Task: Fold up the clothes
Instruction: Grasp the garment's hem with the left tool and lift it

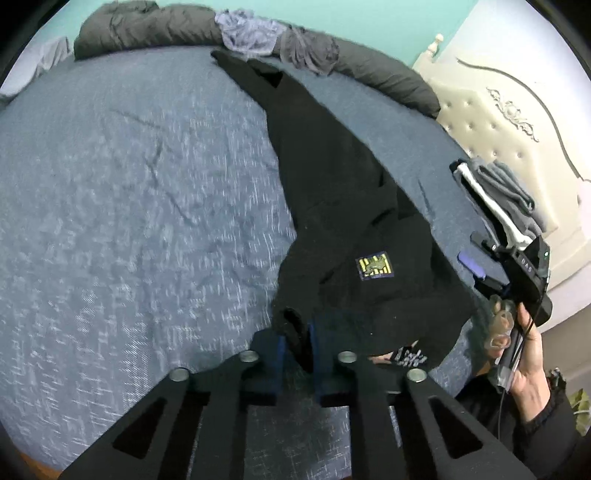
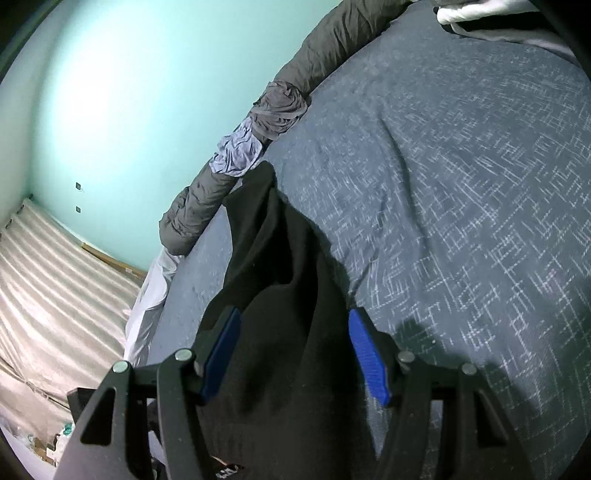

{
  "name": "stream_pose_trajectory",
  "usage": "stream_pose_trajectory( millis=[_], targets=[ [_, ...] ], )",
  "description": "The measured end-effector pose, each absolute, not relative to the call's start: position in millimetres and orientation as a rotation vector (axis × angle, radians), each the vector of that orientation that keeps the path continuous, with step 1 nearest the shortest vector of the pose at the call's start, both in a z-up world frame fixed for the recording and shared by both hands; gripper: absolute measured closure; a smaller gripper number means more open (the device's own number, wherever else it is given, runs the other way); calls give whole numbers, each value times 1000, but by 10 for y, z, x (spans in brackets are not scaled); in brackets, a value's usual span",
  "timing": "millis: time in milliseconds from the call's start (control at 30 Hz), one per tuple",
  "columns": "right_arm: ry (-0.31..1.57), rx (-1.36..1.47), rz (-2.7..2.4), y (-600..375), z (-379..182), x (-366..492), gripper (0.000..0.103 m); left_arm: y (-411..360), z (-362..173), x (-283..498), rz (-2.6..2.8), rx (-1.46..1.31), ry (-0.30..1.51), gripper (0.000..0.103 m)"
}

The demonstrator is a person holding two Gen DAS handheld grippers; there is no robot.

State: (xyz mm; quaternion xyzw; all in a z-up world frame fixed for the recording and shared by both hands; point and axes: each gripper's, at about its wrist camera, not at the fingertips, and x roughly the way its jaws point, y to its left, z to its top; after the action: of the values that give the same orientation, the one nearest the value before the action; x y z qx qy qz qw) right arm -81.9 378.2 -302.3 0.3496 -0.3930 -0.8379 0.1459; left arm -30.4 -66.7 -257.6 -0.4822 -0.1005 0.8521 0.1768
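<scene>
Garment [image 1: 332,206] stretched lengthwise on bed [image 1: 129,184]; near hem pinched by left tool [image 1: 297,350]; right tool [image 2: 293,354] wide, astride cloth. Re-grip judged next.

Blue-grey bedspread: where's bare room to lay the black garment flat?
Free: the wide blue-grey bedspread left of the black garment, below the rolled dark-grey quilt. Crowded: the far edge with crumpled lilac cloth, and the strip toward the cream tufted headboard, holding folded grey clothes.
</scene>
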Motion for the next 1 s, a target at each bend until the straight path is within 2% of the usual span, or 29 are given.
stream_pose_trajectory(
  millis=[200, 567, 1000],
  targets=[
    [-1134, 1004, -2415, 3796, -3022, -800, 41, -992, -2183, -336, 2543, -1258, -273, 97],
    [-1129, 1006, -2412, 3751, -3022, -811, 41, -2076, -1582, -622, 2836, -1187, -283, 97],
    [-1085, 1033, -2421, 3626, -3048, -891, 41, -2629, -1161, -1389, 2994, -1191, -148, 97]
  ],
)
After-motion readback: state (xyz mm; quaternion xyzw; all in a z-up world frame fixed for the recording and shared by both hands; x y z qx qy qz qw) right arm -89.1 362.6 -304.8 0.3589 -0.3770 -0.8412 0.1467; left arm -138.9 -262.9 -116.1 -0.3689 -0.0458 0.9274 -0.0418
